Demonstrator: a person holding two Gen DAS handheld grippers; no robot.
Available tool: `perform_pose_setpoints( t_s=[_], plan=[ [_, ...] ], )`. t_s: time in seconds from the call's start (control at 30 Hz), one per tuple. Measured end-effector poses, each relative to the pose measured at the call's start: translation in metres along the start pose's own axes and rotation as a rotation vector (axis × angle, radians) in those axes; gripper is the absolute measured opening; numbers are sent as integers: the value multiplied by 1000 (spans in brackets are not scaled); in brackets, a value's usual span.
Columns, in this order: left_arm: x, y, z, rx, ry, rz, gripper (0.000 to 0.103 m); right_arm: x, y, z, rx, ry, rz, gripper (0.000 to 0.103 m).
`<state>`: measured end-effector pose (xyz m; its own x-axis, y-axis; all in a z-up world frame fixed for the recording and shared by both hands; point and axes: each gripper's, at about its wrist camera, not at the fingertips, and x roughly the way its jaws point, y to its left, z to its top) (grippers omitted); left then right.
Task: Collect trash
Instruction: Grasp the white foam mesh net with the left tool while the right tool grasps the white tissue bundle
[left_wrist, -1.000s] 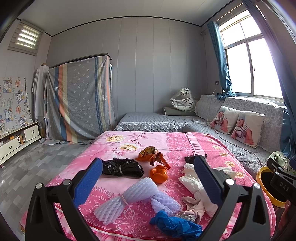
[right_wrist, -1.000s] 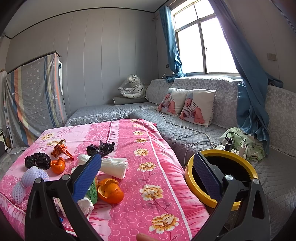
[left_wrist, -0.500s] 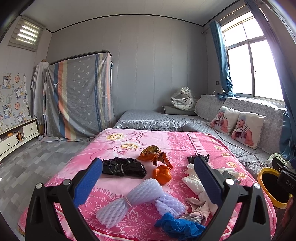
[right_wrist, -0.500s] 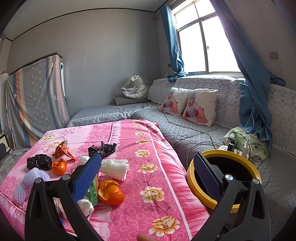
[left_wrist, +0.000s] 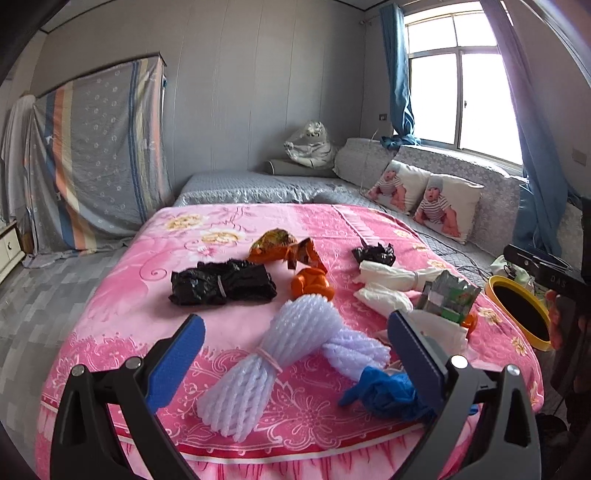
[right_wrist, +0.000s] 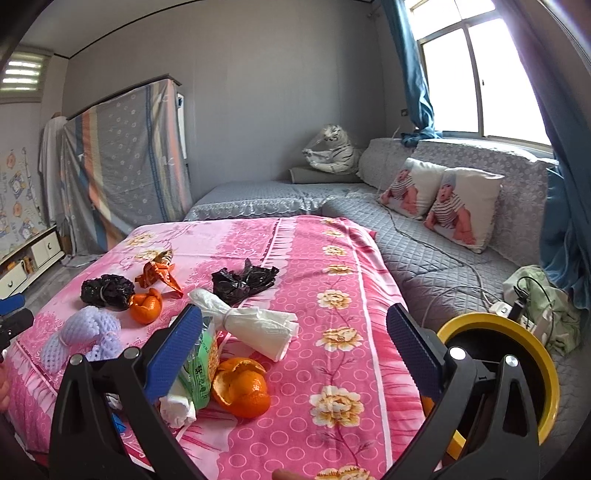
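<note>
Trash lies on a pink flowered table cover (left_wrist: 122, 280). A white foam net (left_wrist: 266, 362) lies between the fingers of my open, empty left gripper (left_wrist: 295, 354), with a blue glove (left_wrist: 388, 391), a black bag (left_wrist: 221, 284), an orange peel (left_wrist: 310, 282), an orange wrapper (left_wrist: 280, 247) and white tissue (left_wrist: 388, 284) around it. My open, empty right gripper (right_wrist: 295, 347) hovers over the cover's right side, near an orange peel (right_wrist: 243, 387), a green packet (right_wrist: 201, 365), white tissue (right_wrist: 255, 325) and a small black bag (right_wrist: 243, 280). A yellow-rimmed bin (right_wrist: 517, 369) stands on the right.
A grey sofa (right_wrist: 424, 251) with two baby-print cushions (right_wrist: 443, 203) runs behind and to the right of the table. A power strip with cables (right_wrist: 517, 306) and a green cloth lie beside the bin. A covered cabinet (left_wrist: 96, 158) stands at the far left.
Both grippers have tilted down and moved closer to the table. The left gripper now sits low over the foam net. The right view has swung left, showing more of the trash.
</note>
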<state>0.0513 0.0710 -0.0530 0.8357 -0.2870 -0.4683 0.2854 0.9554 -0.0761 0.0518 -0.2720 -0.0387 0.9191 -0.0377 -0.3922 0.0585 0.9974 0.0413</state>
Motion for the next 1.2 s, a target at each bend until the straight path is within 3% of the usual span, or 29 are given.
perform_pose_setpoints(
  t_s=[0.23,0.37,0.57,0.67,0.77,0.93,1.07,1.2],
  plan=[
    [22,12,-7,15,78,-19,96,55,23,15,-139,124,197,95],
    [33,14,-6,12,116,-56,96,82,46,24,-315,173,284,95],
    [53,23,-9,-41,188,-105,96,127,53,48,-384,322,447,95],
    [58,22,-10,-24,194,-95,96,142,62,50,-471,377,454,94],
    [62,21,-11,-19,201,-96,96,156,64,45,-494,436,462,78],
    [72,20,-12,-40,218,-119,94,168,61,31,-503,490,468,73],
    [83,23,-14,-72,246,-129,83,181,57,21,-464,528,456,61],
    [89,22,-17,-67,262,-127,72,180,56,16,-444,545,481,58]
  ],
)
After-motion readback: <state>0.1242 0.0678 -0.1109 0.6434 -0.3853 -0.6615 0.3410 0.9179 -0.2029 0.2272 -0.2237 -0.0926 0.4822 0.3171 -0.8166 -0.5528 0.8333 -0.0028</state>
